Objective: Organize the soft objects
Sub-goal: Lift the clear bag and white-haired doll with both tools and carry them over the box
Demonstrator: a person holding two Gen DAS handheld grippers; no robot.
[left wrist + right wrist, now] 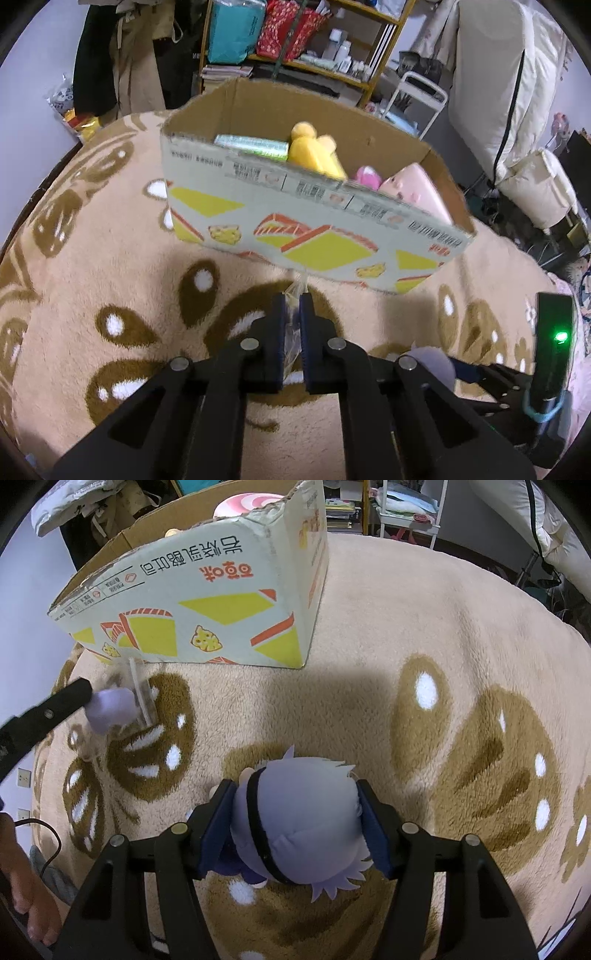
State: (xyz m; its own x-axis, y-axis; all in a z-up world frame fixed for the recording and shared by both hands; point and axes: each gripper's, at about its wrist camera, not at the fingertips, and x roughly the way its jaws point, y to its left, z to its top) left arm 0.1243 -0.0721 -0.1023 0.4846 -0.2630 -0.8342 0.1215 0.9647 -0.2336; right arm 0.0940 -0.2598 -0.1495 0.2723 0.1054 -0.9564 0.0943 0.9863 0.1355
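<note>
Where the left wrist camera looks forward, a cardboard box (314, 221) printed with yellow and orange shapes stands on the beige patterned blanket (110, 258), blocking the way ahead; behind it rise shelves (332, 48) crowded with bags and bottles; inside the box sit a yellow plush (314, 151), a pink plush (367, 177) and a pale pink item (421, 192); the left gripper (291, 299) is nearly closed, its fingers pinching a clear plastic wrapper (297, 288).

Seen from the right wrist camera, the box (207, 602) stands ahead and to the left; the left gripper (86, 692) reaches in beside it with the wrapper (138, 694) around a small lavender plush (109, 709); the right gripper (295, 794) is opened wide and clamped on a lavender-haired doll (299, 823) with a black band, its head filling the gap, just above the blanket (424, 627).
</note>
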